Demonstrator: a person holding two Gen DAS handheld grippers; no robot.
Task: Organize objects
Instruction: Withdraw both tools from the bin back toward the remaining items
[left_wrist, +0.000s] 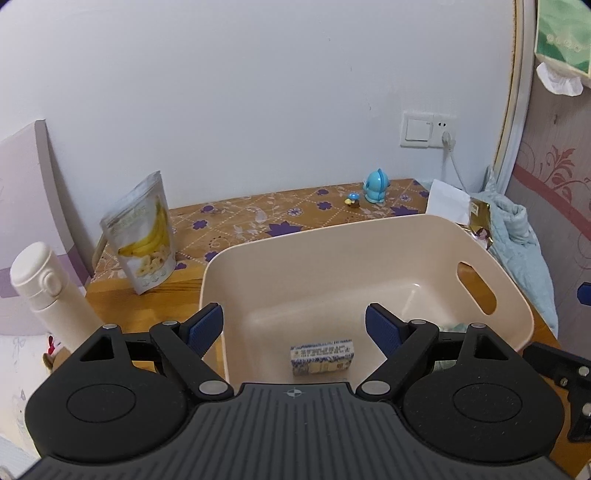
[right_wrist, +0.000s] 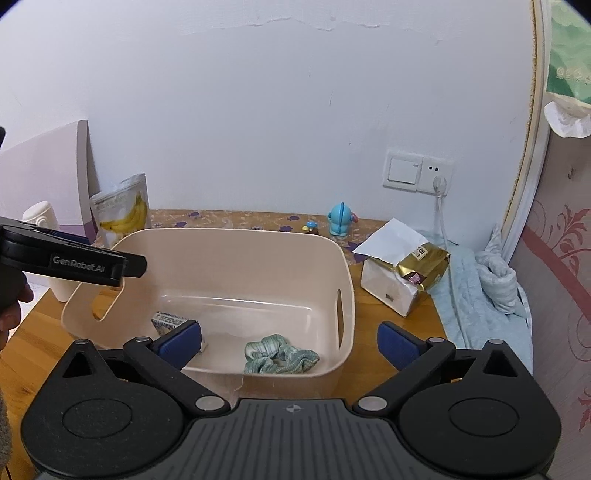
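A beige plastic bin (left_wrist: 388, 236) (right_wrist: 236, 236) stands on the wooden table. Inside lie a small blue-and-white carton (left_wrist: 322, 356) (right_wrist: 168, 320) and a green striped cloth (right_wrist: 279, 354). My left gripper (left_wrist: 294, 328) is open and empty, above the bin's near part, over the carton. My right gripper (right_wrist: 290, 343) is open and empty above the bin's near edge, over the cloth. The left gripper's body (right_wrist: 74, 258) shows at the left of the right wrist view.
A banana chips pouch (left_wrist: 142, 236) (right_wrist: 122, 212) and a white bottle (left_wrist: 48, 291) (right_wrist: 48, 236) stand left of the bin. A blue figurine (left_wrist: 376, 186) (right_wrist: 340, 218), a tiny mushroom toy (left_wrist: 352, 200), a white box with a gold packet (right_wrist: 406, 273) and a blue blanket (right_wrist: 487, 291) lie behind and right.
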